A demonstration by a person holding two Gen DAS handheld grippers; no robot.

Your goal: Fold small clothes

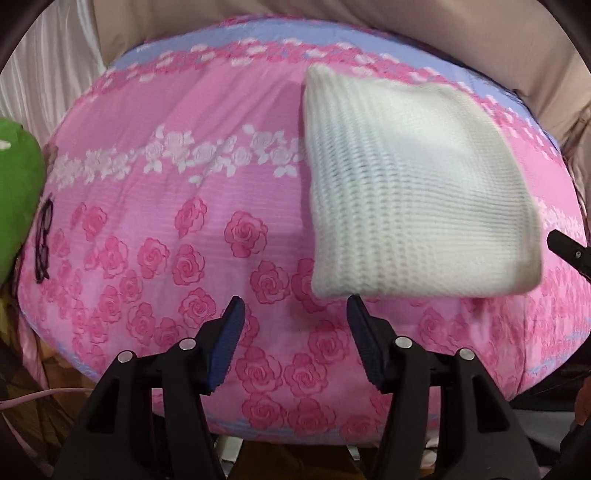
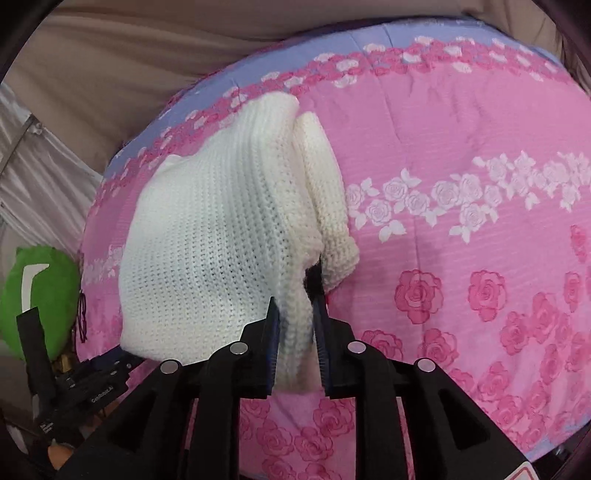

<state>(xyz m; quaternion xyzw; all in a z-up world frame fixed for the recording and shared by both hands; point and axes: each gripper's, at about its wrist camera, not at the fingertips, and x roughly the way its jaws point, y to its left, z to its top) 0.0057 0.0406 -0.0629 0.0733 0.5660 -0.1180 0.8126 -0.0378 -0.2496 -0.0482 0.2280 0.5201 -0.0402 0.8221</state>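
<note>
A white knitted garment [image 1: 417, 192] lies folded into a rough square on the pink rose-print cover [image 1: 177, 229]. My left gripper [image 1: 295, 306] hovers open just in front of the garment's near left corner, with nothing between its blue pads. In the right wrist view, my right gripper [image 2: 295, 306] is shut on a bunched edge of the white knit [image 2: 207, 251], which is lifted and drapes away to the left. A rolled part of the garment [image 2: 325, 206] hangs beyond the fingers. One finger of the right gripper [image 1: 569, 251] shows at the garment's right edge.
The pink cover [image 2: 461, 147] has a lilac border and drops off at its edges. A green soft object [image 1: 18, 192] and a dark pair of glasses [image 1: 42, 240] sit at the left. Beige fabric [image 1: 369, 14] lies behind. The left tool's black body [image 2: 85, 384] is low left.
</note>
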